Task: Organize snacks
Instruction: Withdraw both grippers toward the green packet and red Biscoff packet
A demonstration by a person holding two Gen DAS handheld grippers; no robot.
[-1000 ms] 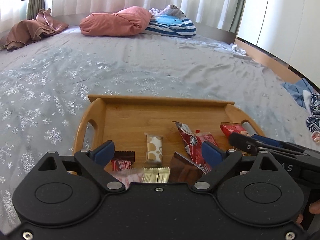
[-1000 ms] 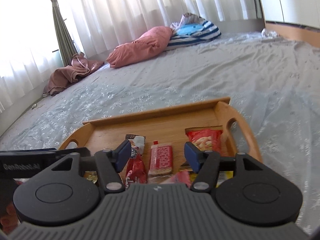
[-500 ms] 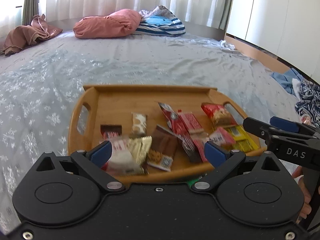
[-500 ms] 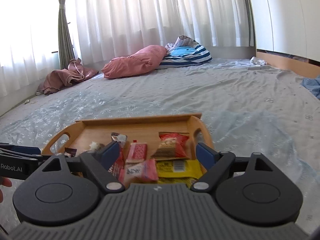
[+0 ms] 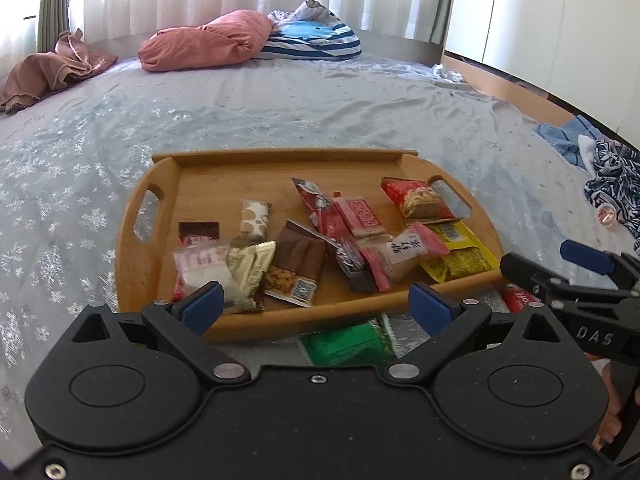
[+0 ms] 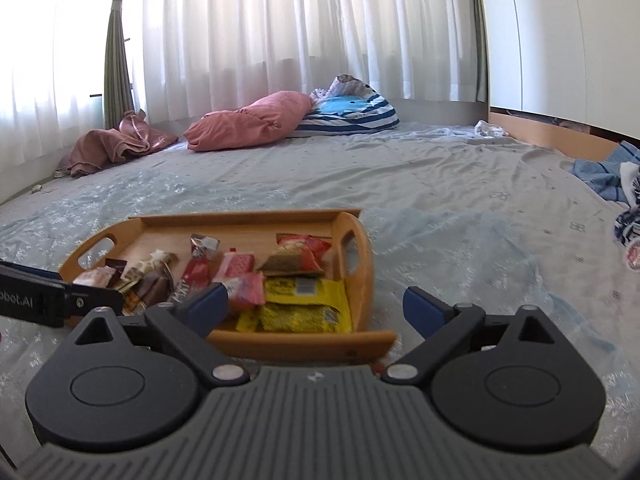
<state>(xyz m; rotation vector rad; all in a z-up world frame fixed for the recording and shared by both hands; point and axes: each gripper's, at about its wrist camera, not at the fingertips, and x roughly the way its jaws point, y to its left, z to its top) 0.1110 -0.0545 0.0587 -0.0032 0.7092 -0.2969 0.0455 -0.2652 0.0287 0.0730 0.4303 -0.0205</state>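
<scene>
A wooden tray (image 5: 148,248) (image 6: 360,264) with handle slots lies on the bed and holds several snack packets: red ones (image 5: 416,200), yellow ones (image 5: 460,260) (image 6: 304,312), a brown almond packet (image 5: 296,268) and a gold one (image 5: 252,264). A green packet (image 5: 348,344) and a red packet (image 5: 516,298) lie on the sheet just in front of the tray. My left gripper (image 5: 316,306) stands open above the tray's near edge, holding nothing. My right gripper (image 6: 316,308) hovers at the tray's near right corner, its jaws still opening with nothing gripped between them; it also shows at the right of the left wrist view (image 5: 560,276).
The bed has a pale blue snowflake sheet (image 5: 320,112). A pink pillow (image 5: 204,44) and a striped blue cushion (image 5: 316,40) lie at the far end, a brown cloth (image 5: 48,72) at far left. Blue clothes (image 5: 600,160) are heaped at the right edge. Curtains hang behind.
Both grippers have drawn back from over the tray, so the whole tray and the packets before it now show. The right gripper's jaws have spread wider.
</scene>
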